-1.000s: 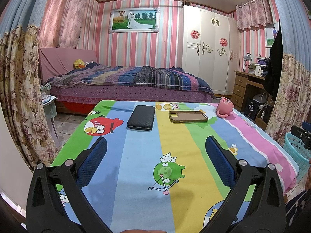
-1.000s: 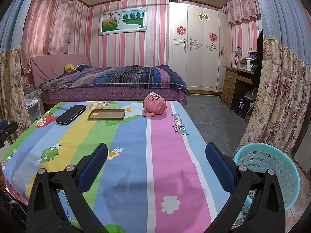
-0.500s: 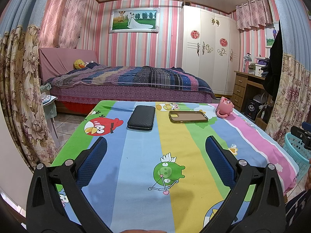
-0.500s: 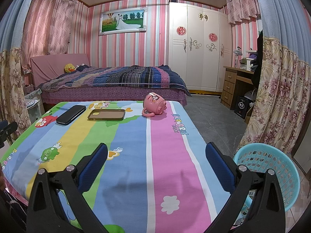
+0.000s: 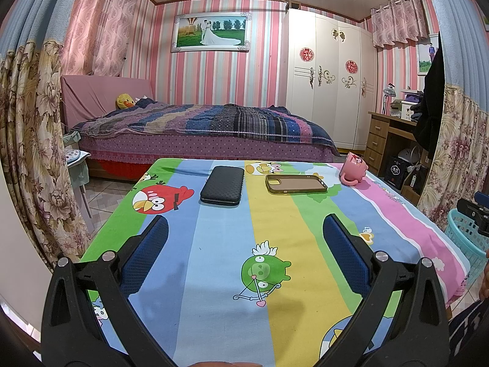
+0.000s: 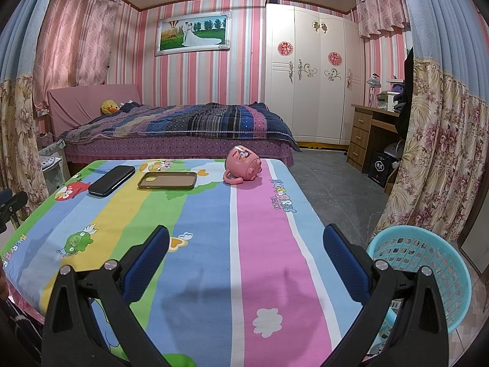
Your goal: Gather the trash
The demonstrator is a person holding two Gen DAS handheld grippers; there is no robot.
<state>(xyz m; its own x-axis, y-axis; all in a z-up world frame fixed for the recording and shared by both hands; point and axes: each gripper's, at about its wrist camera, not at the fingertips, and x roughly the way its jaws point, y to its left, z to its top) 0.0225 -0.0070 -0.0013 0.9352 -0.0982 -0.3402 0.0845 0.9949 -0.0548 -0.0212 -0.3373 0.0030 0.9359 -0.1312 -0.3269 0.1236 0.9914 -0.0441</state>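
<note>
Both grippers are just hovering over the table [image 5: 220,244], which has that bright striped cartoon-bird cloth on it. Left gripper [image 5: 245,229] has its fingers spread wide with nothing between them, and the right gripper [image 6: 246,238] is the same, wide apart and holding nothing.

Using the pink mug [image 6: 243,165] as the reference point: it's tipped on its side at the far end of the table, on the pink stripe, handle resting on the cloth. Just to its left is a phone case [image 6: 167,181] lying flat with the inside facing up, and further left of that a black phone [image 6: 112,180] in a textured cover. All three sit in a loose row, none touching, well away from both grippers.

The light blue basket [image 6: 428,263] stands on the floor off the table's right edge, nearer the camera than the mug, right beside the right gripper's finger. Can't tell what's in it from here.
</note>
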